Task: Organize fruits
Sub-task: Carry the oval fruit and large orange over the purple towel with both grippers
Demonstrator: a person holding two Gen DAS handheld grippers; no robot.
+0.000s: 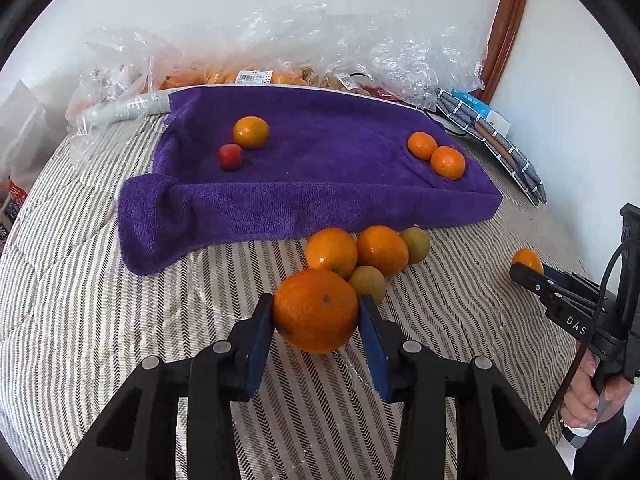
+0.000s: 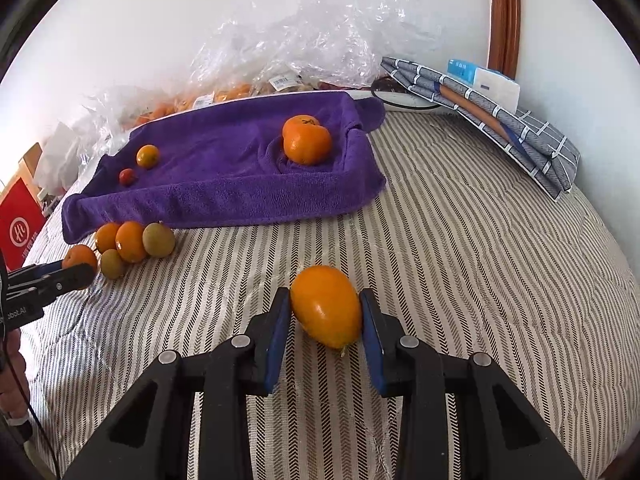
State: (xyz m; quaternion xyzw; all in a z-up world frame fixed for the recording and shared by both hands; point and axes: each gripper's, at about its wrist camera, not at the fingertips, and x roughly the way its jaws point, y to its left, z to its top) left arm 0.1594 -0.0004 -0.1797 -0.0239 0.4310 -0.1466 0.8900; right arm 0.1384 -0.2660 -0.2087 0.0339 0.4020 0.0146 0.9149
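My left gripper (image 1: pixel 316 300) is shut on a large round orange (image 1: pixel 316 316) just above the striped cover. Right behind it lie two more oranges (image 1: pixel 331 252) and two green-brown fruits (image 1: pixel 368 282). My right gripper (image 2: pixel 325 294) is shut on an oval orange fruit (image 2: pixel 326 308) low over the cover, to the right of that pile. A purple towel (image 1: pixel 320 184) lies over a shallow tray further back. On it sit a tangerine (image 1: pixel 251 132) and a small red fruit (image 1: pixel 230 156) at the left, and two tangerines (image 1: pixel 422 145) at the right.
Crumpled clear plastic bags (image 1: pixel 280 48) with more fruit lie against the white wall behind the towel. A folded grey checked cloth (image 1: pixel 492 140) lies at the back right beside a wooden frame (image 1: pixel 508 20). A red box (image 2: pixel 20 224) stands at the far left.
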